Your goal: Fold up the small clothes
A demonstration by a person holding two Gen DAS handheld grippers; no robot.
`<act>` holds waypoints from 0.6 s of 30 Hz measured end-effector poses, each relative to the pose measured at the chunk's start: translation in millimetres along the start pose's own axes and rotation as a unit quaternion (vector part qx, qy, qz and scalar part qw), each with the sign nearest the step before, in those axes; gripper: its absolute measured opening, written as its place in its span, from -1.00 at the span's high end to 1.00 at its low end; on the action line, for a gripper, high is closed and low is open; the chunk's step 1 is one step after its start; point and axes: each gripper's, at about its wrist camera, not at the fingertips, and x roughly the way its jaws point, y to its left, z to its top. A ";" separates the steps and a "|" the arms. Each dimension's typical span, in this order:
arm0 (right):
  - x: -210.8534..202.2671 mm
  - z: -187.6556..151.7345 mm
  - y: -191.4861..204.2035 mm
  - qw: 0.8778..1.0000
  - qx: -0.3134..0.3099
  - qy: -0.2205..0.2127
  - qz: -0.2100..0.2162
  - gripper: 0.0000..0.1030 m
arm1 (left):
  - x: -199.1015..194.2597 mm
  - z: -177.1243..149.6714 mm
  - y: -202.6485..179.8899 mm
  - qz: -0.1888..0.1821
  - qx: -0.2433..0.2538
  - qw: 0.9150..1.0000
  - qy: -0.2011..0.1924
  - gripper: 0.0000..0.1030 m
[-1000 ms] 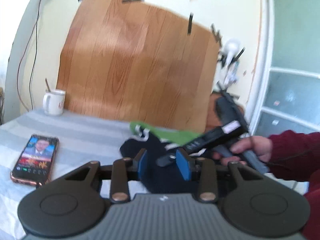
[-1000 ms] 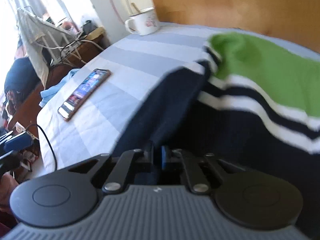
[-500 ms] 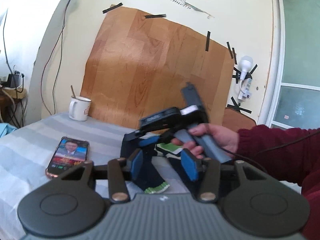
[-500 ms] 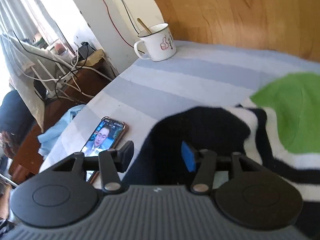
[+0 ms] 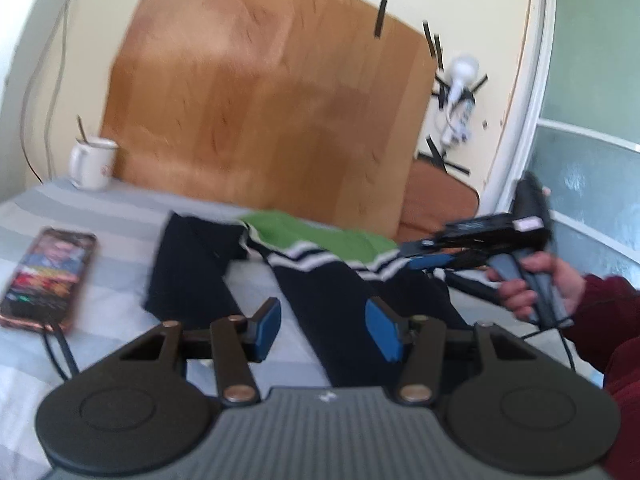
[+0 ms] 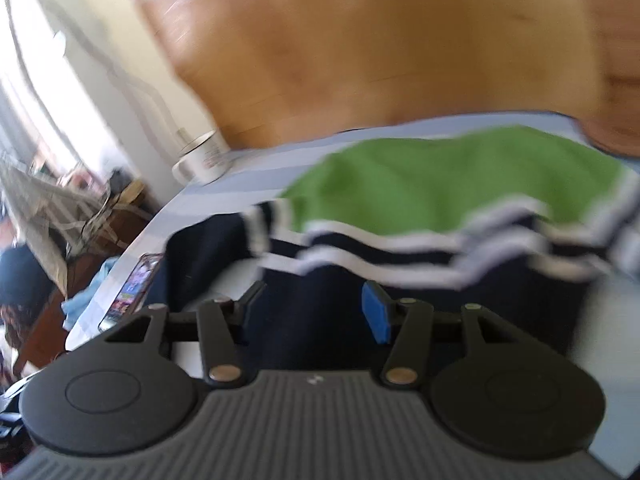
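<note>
Left gripper (image 5: 322,326): jaws apart, blue pads clear of any cloth; nothing held. It hangs over the near end of the garment's dark body.
Right gripper (image 6: 312,308): its jaws have just been opening and now stand apart with nothing between them; the dark cloth lies below the pads, not pinched. In the left wrist view the same tool (image 5: 430,262) sits at the garment's right edge, held by the person's hand (image 5: 538,284).
Garment (image 5: 320,276): a small navy top with a green upper part and white stripes, lying on the striped sheet (image 5: 120,216), one dark sleeve (image 5: 192,264) thrown out to the left; not yet folded flat.
Risk, loose cloth: with neither tool gripping, a pass close over the fabric could snag and rumple it, undoing any fold line.
Risk, single layer: a pinch on the top layer only would lift one ply and skew the fold.
Risk, phone (image 5: 46,276): it lies near the sleeve with a cable attached; a sleeve swept leftward could drag or cover it.
Risk, mug (image 5: 92,164): stands well apart at the sheet's far edge; low hazard.
Risk, blur: both views are smeared, so edge positions are uncertain.
</note>
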 end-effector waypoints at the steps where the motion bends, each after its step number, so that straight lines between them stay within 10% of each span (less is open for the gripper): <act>1: -9.8 -7.3 -6.4 1.000 0.011 -0.004 -0.007 -0.08 | 4.3 -0.4 -1.2 -0.004 -0.003 1.000 0.008 0.06; 9: -78.9 -53.7 -55.4 0.999 0.037 -0.017 -0.030 -0.09 | 12.1 11.9 -17.6 0.012 0.001 1.000 0.029 0.07; 18: -59.8 -44.0 -43.9 0.998 0.001 -0.021 0.054 -0.09 | -103.1 34.1 -40.4 0.128 0.047 0.989 -0.061 0.04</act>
